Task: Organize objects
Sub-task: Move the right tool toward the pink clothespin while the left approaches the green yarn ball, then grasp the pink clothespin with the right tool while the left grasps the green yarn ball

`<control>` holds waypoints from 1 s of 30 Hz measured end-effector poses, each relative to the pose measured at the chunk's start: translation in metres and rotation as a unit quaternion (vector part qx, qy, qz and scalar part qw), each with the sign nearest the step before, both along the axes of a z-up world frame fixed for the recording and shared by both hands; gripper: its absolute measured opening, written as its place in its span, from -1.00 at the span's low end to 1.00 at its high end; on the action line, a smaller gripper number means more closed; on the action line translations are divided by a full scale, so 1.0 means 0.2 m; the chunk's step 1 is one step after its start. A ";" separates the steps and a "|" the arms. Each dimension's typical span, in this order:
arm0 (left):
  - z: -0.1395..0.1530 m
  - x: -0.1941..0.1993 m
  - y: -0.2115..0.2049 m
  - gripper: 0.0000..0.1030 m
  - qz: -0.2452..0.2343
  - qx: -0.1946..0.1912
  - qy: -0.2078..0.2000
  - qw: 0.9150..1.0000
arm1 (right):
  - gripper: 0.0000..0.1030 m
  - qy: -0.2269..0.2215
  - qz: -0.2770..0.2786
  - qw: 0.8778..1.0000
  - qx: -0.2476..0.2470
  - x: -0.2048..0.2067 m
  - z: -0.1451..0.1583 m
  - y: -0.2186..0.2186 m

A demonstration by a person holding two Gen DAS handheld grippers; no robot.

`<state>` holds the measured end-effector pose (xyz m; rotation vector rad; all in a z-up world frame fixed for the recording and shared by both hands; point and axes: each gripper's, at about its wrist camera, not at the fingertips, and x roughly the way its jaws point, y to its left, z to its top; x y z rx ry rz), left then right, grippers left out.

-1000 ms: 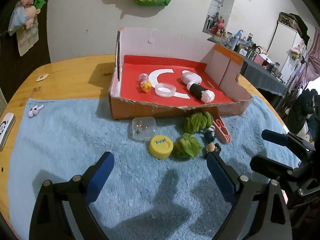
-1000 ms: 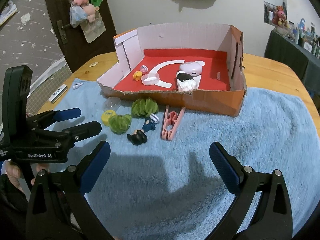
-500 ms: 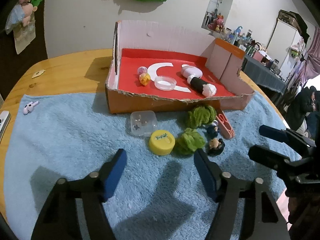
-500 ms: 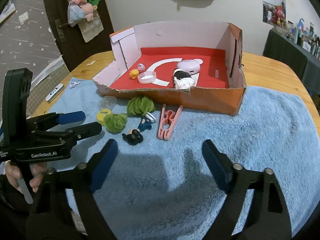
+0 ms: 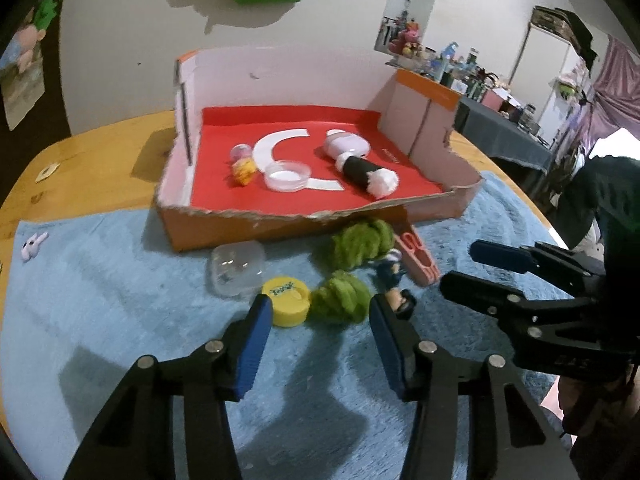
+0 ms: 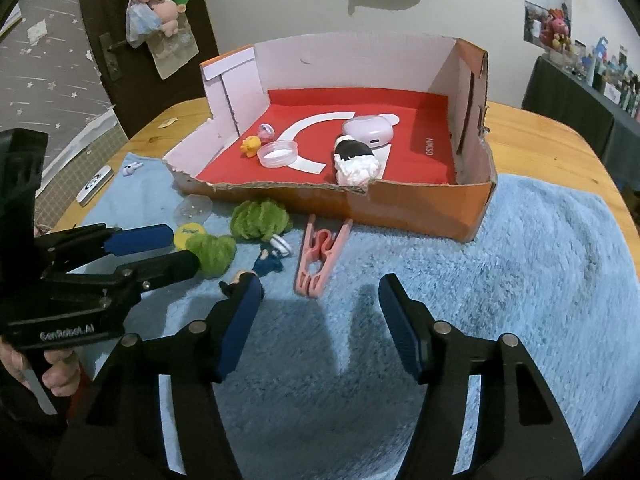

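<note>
Two views share one landmark, the cardboard box (image 5: 316, 184) on the blue towel (image 6: 540, 264). Before its torn front wall lie green yarn balls (image 5: 340, 302), a pink clip (image 6: 322, 256) and a yellow cap (image 5: 286, 300). Left gripper (image 5: 316, 324) and right gripper (image 6: 320, 312) hover, jaws apart, empty. Only the right view shows the box's "MINISO" print.

White wall (image 5: 120, 40), dark door (image 6: 92, 20), wooden table (image 6: 540, 140), cluttered shelf (image 5: 500, 92)
</note>
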<state>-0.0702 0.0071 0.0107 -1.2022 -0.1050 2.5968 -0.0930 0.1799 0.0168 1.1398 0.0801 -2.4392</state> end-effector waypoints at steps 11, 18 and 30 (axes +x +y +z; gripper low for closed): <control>0.04 0.00 0.06 0.03 -0.026 0.011 0.012 1.000 | 0.17 -0.003 0.003 1.000 -0.001 -0.06 -0.01 0.00; 0.00 0.02 0.11 -0.09 -0.038 0.007 0.000 0.999 | 0.17 -0.008 0.005 1.000 -0.001 -0.07 -0.02 0.01; -0.01 -0.09 0.05 -0.26 -0.021 0.005 -0.004 1.000 | 0.04 -0.011 0.011 1.000 0.005 -0.10 -0.04 -0.03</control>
